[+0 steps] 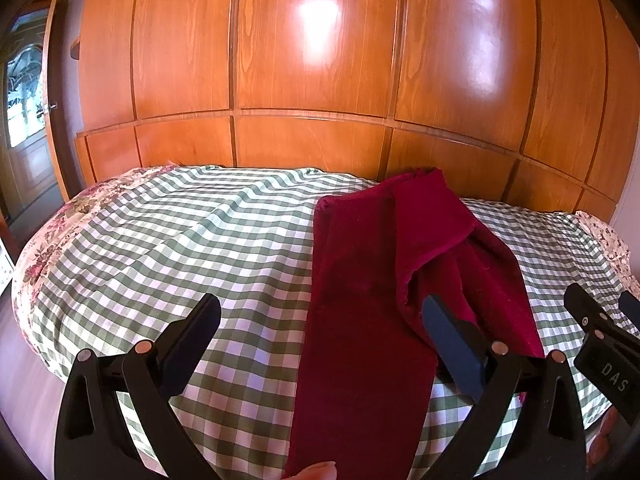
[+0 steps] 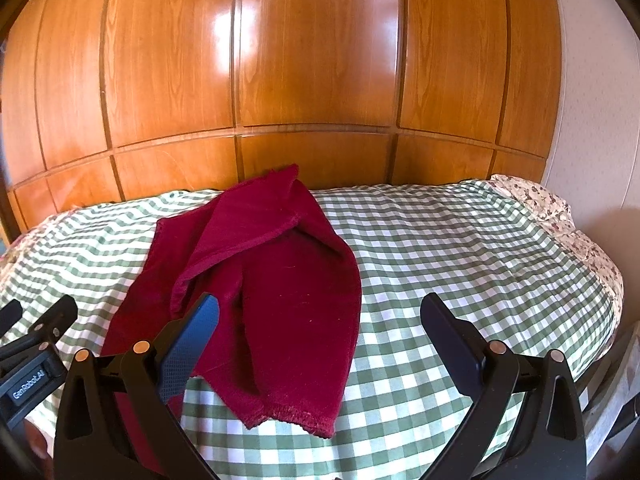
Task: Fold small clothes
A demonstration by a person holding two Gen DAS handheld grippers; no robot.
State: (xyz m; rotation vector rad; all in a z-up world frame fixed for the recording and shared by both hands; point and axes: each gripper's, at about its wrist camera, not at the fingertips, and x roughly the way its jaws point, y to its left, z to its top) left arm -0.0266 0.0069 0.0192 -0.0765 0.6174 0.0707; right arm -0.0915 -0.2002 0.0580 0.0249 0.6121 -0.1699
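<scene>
On the checked bedcover (image 2: 460, 264), crumpled red garment (image 2: 288, 280) between both hand-held grippers, left (image 1: 320, 320), right (image 2: 320, 312), each spread wide, empty

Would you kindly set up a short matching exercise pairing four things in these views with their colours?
Things:
1. garment
2. bed cover
3. wardrobe doors
4. left claw

Colours:
A. glossy orange-brown
B. black with blue pads
C. dark red
D. green and white check

Pairs: 1-C, 2-D, 3-A, 4-B
</scene>
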